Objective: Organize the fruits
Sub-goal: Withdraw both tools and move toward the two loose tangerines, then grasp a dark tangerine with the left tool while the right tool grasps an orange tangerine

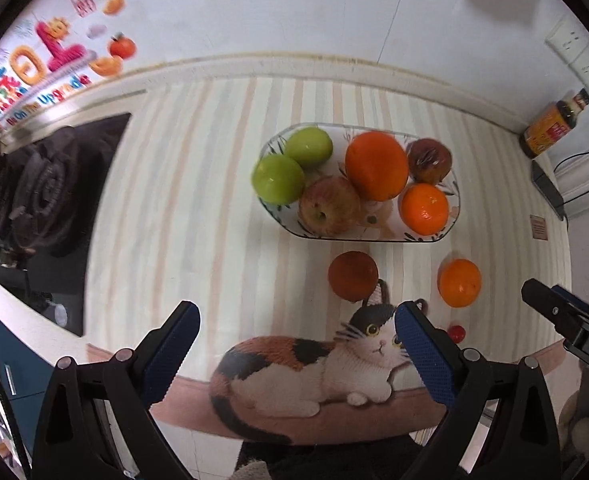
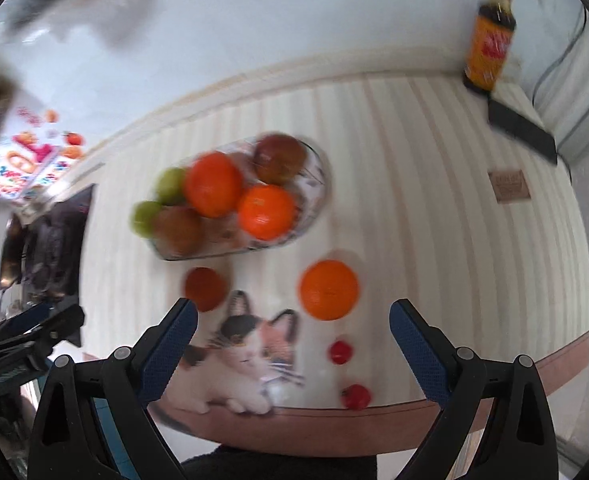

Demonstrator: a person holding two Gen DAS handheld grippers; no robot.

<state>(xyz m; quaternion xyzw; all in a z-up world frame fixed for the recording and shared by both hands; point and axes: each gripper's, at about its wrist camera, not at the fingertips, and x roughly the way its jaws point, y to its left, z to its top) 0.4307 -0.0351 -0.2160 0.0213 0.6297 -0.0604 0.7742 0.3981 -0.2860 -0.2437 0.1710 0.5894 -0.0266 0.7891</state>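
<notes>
left wrist view shows me the glass plate [image 1: 452, 196] in the middle of the striped table mat [image 1: 182, 200], and it is already well filled: two green apples [image 1: 279, 179], a reddish apple [image 1: 328, 205], a big orange [image 1: 376, 165], a dark red fruit [image 1: 430, 160] at the back and a smaller orange [image 1: 424, 208] at the front right. i count six pieces in, so i judge the job more than half done.

what is left sits on the mat on the near side of the plate: a dark red round fruit [image 1: 352, 275] just beside the cat picture [image 1: 314, 372], a loose orange [image 1: 459, 282] to its right, and in the right wrist view two small red fruits [image 2: 340, 351] close to the table's near edge, one behind the other. only one of those shows from the left side.

my left gripper [image 1: 294, 334] hangs with its jaws spread wide and nothing between them, pointing roughly at the dark red fruit. my right gripper [image 2: 292, 328] is also spread wide and empty, with the loose orange lying just ahead between its finger lines. the right view is blurred, so i cannot read fine detail there. four pieces remain by my count, and the little red ones look the trickiest to pinch.
</notes>
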